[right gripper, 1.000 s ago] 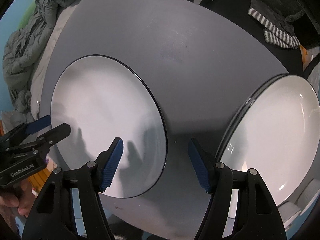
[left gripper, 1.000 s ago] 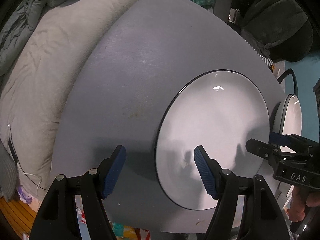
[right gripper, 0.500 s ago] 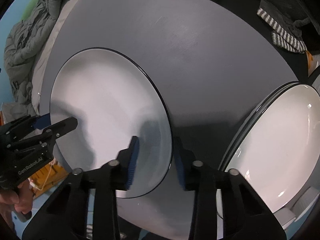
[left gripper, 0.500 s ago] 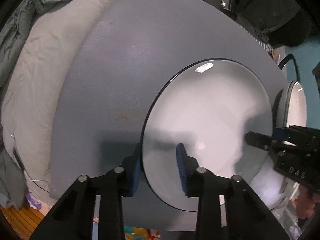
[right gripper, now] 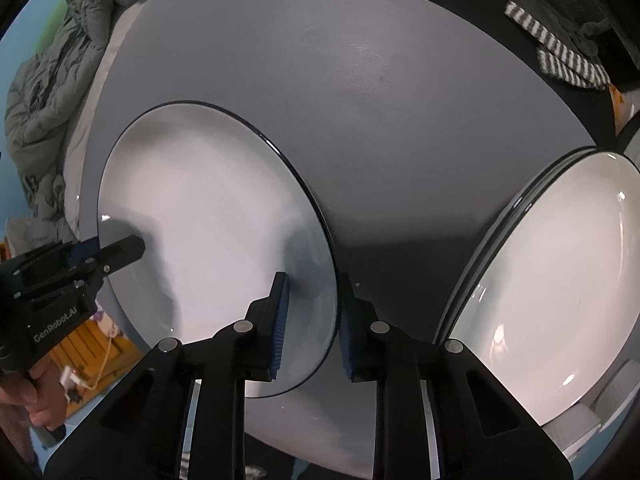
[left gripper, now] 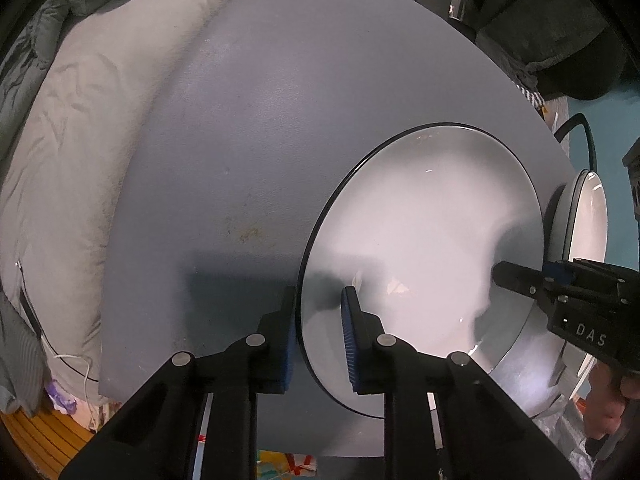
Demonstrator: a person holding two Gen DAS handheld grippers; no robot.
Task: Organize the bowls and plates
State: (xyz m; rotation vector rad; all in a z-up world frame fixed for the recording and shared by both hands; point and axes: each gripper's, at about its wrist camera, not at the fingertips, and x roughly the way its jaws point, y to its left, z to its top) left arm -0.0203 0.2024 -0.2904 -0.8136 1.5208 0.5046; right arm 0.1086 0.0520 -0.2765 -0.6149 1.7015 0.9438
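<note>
A round grey table (left gripper: 260, 168) fills most of both wrist views; its matte top is marked by a faint brownish stain (left gripper: 246, 234) left of the plate. A white plate with a thin dark rim (left gripper: 420, 264) is seen on the near part of the table, and its opposite edges are straddled by the two grippers. The left gripper (left gripper: 320, 336) is set over the plate's left edge, one blue pad above the white face and the other outside the rim; its jaws are narrow and closing, with the rim between them. The right gripper (right gripper: 312, 332) is placed likewise over the right edge, its jaws narrow and closing on the rim. Whether the pads already press the plate cannot be told from either view.

A stack of similar white plates (right gripper: 560, 292) is seen at the table's right edge, apart from the single plate. Beyond the table's left side a pale cushion or quilt (left gripper: 80, 140) and crumpled grey-green bedding (right gripper: 52, 76) are visible. Dark clothing and a striped cloth (right gripper: 560, 60) are seen past the far right edge. Teal walls (left gripper: 612, 152) and a strip of orange wooden floor (left gripper: 44, 436) are visible at the margins.
</note>
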